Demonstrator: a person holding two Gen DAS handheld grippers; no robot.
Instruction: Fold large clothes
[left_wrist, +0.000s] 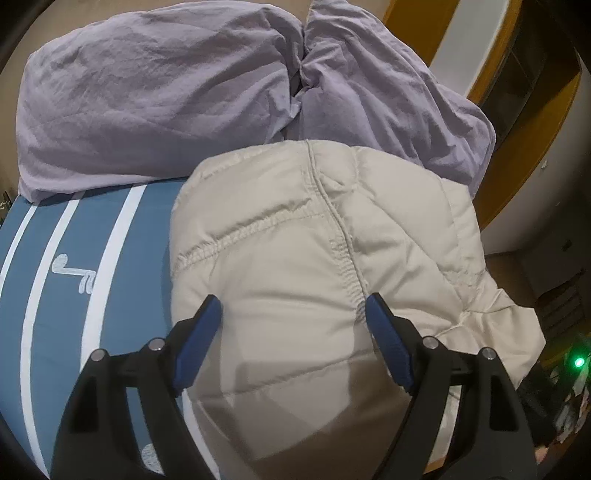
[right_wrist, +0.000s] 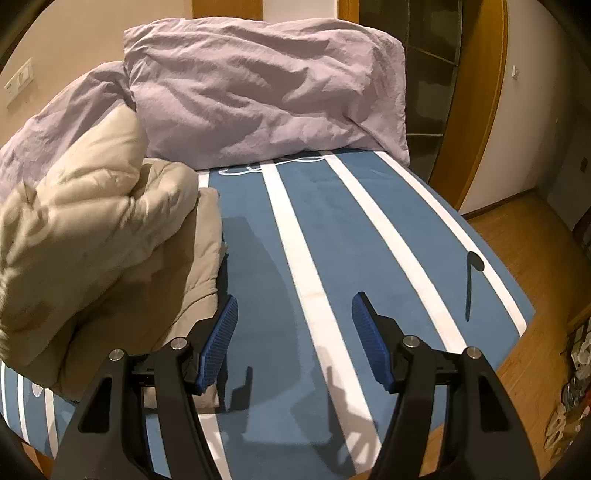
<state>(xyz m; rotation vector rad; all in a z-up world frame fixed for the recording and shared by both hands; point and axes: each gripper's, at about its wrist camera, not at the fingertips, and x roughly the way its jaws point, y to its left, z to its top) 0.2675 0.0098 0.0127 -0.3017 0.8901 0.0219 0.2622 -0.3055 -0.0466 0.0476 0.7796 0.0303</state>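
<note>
A beige quilted puffer jacket (left_wrist: 317, 266) lies bunched in a thick folded heap on the bed. In the right wrist view the jacket (right_wrist: 96, 236) fills the left side. My left gripper (left_wrist: 293, 306) is open and hovers just above the jacket, fingers spread over its near part, holding nothing. My right gripper (right_wrist: 293, 310) is open and empty over the bare blue cover, to the right of the jacket's edge.
The bed has a blue cover with white stripes (right_wrist: 369, 236). Two lilac pillows (left_wrist: 155, 99) (right_wrist: 266, 92) lie at the head, touching the jacket's far side. Wooden floor (right_wrist: 532, 332) and a wooden door frame (right_wrist: 476, 110) lie to the right of the bed.
</note>
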